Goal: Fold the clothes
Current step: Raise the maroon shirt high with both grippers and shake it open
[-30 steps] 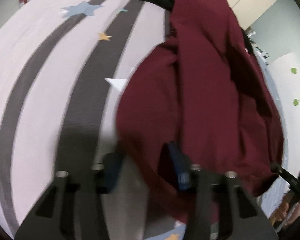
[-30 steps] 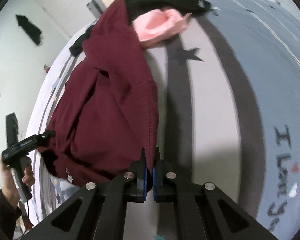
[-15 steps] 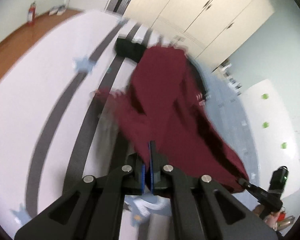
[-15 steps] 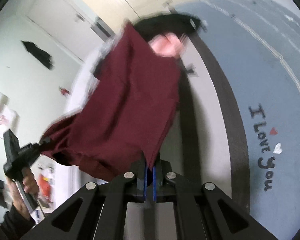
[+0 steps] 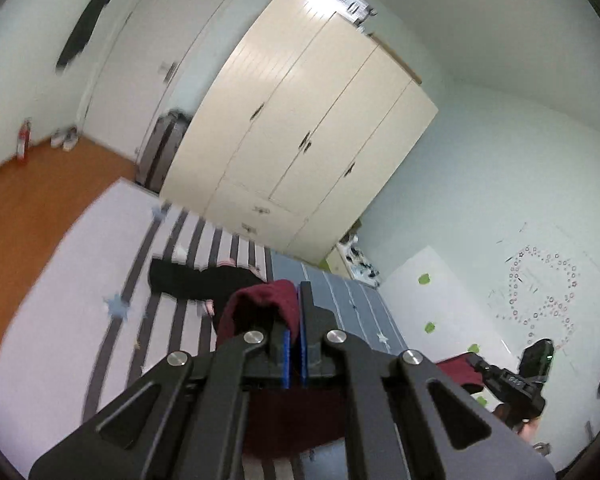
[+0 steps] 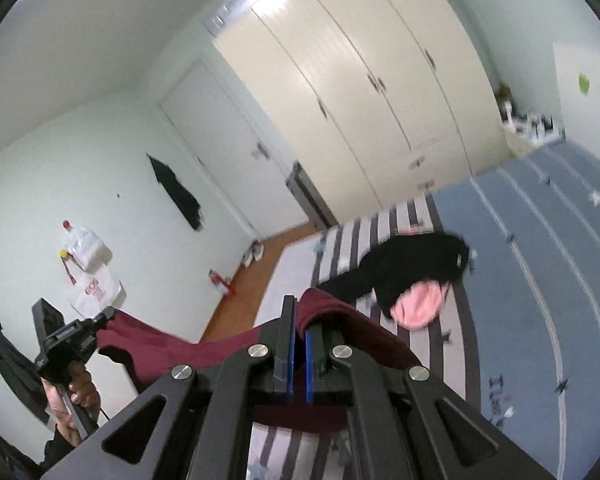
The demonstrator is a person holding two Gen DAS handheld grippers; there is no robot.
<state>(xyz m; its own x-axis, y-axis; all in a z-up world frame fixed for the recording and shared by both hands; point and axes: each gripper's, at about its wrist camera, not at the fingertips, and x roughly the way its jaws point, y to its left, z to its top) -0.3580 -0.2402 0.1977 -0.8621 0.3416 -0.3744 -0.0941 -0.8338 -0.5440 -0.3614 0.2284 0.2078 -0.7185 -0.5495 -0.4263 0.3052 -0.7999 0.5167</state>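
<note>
Both my grippers, left gripper (image 5: 294,322) and right gripper (image 6: 297,326), pinch the maroon garment (image 6: 152,340), held up over the striped bed (image 6: 540,248). Thin bites though, so a jerk could probably slip an edge free.

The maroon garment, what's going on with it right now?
A person holds the maroon garment up between two handheld grippers. The left gripper and the right gripper each have their jaws shut on its top edge, so the cloth hangs stretched between them above the striped bed. A black garment and a pink garment lie on the bed, untouched.
</note>
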